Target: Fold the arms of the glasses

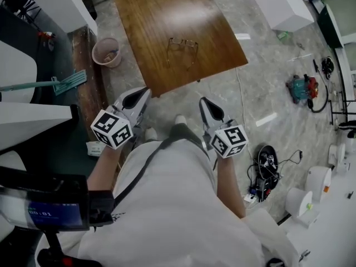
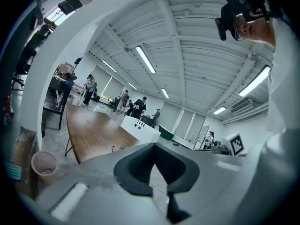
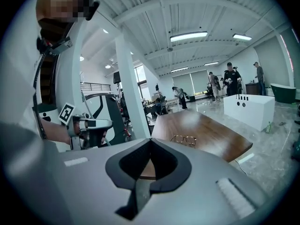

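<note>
Jaws on left hand-held gripper [image 1: 136, 99] pressed together, nothing btwn them. Same for right hand-held gripper [image 1: 209, 109]: shut tight, empty. Each has a smooth matte grey plastic shell, wedge-shaped, narrowing to the tip, w/ dark rubbery ribbed pads that form a spade-shaped hollow where they meet. At the back of each sits a marker cube, white w/ black square patterns, sharp-edged: left one [image 1: 112, 128], right one [image 1: 229, 140]. Bare forearms come up behind both cubes; person's torso in a pale shirt w/ a dark strap across it.

Both grippers are held side by side over the floor [image 1: 267, 88], short of the desk's near edge and not touching it. Floor is grey, mottled like polished stone, slightly shiny.

Desk [image 1: 150, 21] has a brown wood top, visible grain, glossy sheen, rounded corners. Left of it stands a round pinkish bin [image 1: 106, 52]; a teal broom [image 1: 61, 83] lies nearby. A white boxy block [image 1: 278, 4] stands beyond the desk's right side.

Glasses [image 1: 182, 49] lie on the desk, toward its near-right part, well apart from both grippers. Thin wire frame, brownish-gold, two rounded clear lenses w/ a slim bridge. Arms look unfolded: two fine lines run from the lens front toward the desk's near edge. In right gripper view the lens front shows just beyond the jaw tips, low on the wood.
</note>
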`<state>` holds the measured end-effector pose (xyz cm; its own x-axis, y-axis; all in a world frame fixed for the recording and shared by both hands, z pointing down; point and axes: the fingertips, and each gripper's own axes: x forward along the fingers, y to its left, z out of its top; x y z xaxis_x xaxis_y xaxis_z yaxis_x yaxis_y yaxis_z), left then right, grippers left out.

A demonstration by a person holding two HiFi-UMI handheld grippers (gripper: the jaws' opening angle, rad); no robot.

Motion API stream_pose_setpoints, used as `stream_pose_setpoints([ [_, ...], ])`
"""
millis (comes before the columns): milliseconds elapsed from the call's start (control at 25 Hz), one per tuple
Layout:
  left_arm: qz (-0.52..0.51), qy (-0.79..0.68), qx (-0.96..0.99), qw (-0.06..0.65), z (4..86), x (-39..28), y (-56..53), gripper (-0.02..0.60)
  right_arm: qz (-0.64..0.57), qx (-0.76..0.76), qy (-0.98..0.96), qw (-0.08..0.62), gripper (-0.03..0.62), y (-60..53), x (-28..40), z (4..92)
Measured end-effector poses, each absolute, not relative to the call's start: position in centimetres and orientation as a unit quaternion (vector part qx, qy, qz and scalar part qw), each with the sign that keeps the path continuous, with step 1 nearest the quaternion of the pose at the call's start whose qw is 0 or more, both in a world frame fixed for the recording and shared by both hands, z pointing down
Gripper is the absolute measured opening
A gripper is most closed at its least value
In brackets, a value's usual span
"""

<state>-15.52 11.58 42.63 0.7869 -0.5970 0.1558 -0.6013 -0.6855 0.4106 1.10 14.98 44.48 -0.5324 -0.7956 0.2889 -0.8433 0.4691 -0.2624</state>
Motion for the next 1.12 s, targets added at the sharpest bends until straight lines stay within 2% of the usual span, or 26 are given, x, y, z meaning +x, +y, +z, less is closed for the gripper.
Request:
stream_pose_setpoints([
  [360, 0.008, -0.347, 0.910, 0.227, 43.7, -14.1, 8.3, 0.003, 0.194, 0.464, -0.863, 0.043, 0.009, 9.8, 3.3, 45.2],
  [800, 0.009, -0.409, 0.885, 0.224, 44.1, -7.0, -1.2, 0.002, 0.144, 0.364, -0.910, 0.136, 0.009, -1.5, 8.5, 47.6],
  [1120, 0.007, -0.462, 0.857, 0.229, 44.6, -3.5, -4.4, 0.003, 0.141, 0.282, -0.936, 0.156, 0.009, -7.1, 9.7, 49.4],
])
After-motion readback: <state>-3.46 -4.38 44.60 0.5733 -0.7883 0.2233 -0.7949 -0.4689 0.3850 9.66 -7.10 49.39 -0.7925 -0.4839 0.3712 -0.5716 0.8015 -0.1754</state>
